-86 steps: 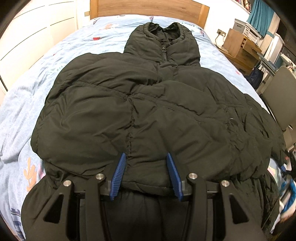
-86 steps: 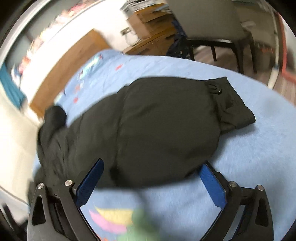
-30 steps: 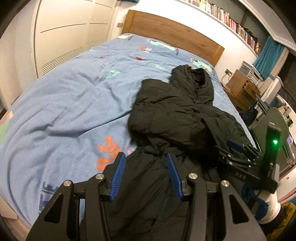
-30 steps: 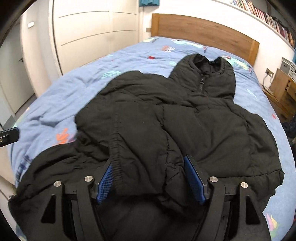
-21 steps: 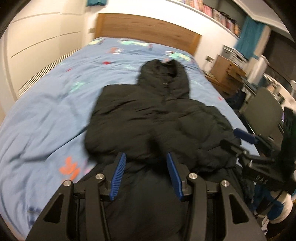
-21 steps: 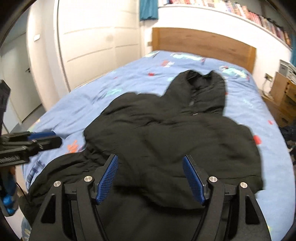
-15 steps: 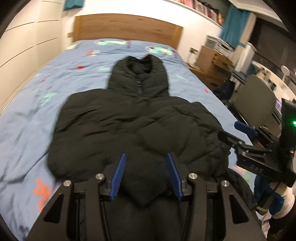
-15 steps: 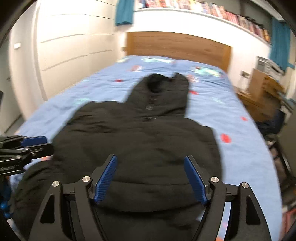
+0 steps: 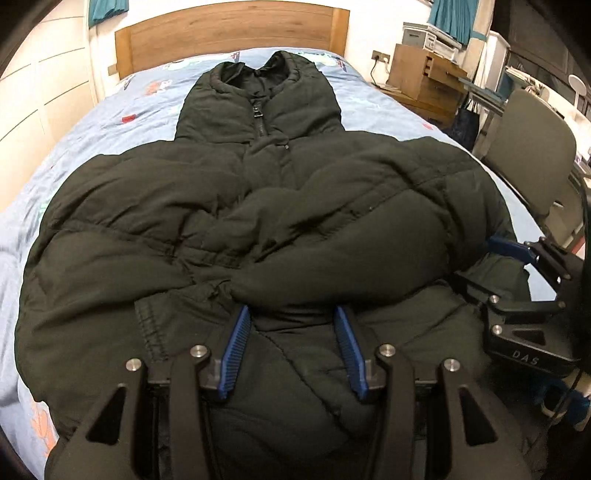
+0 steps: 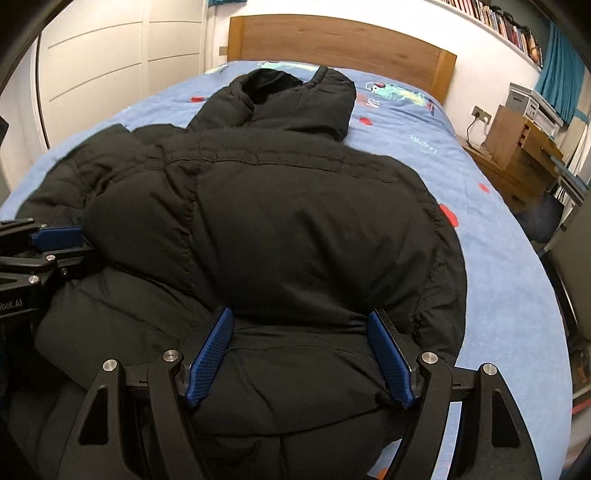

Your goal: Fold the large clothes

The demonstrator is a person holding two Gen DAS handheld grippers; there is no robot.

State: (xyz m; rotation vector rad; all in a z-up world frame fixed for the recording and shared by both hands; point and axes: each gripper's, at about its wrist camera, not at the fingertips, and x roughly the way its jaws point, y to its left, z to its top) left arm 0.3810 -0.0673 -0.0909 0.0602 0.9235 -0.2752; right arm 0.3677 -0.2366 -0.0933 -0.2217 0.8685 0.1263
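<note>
Jacket [image 9: 280, 206], black and padded, is lying flat on the bed [image 9: 122, 122], zipper side up, with both sleeves crossing over the chest. I am holding the left gripper [image 9: 291, 325] over the lower front, its blue pads standing apart with loose fabric bulging between them; nothing is being pinched. I am holding the right gripper [image 10: 301, 334] near the hem at the jacket's right side, its jaws spread wide around a thick roll of padding, likewise not clamping.

Risk, as I am judging it: the stuffing is springing back, so the crossed sleeves could be sliding off the chest at 3 or 9 o'clock once the hem is lifted. Closing on too thick a bunch could be letting the slick shell slip out of the pads, and the two grippers, sitting near each other, could be colliding during a lift. The hem is also hanging near the bed's edge at 6 o'clock and could be dragging the whole thing down.

Long axis is running from 6 to 12 o'clock; the collar [image 9: 258, 70] is pointing to 12, toward the headboard [image 9: 229, 26], and the hem to 6.
</note>
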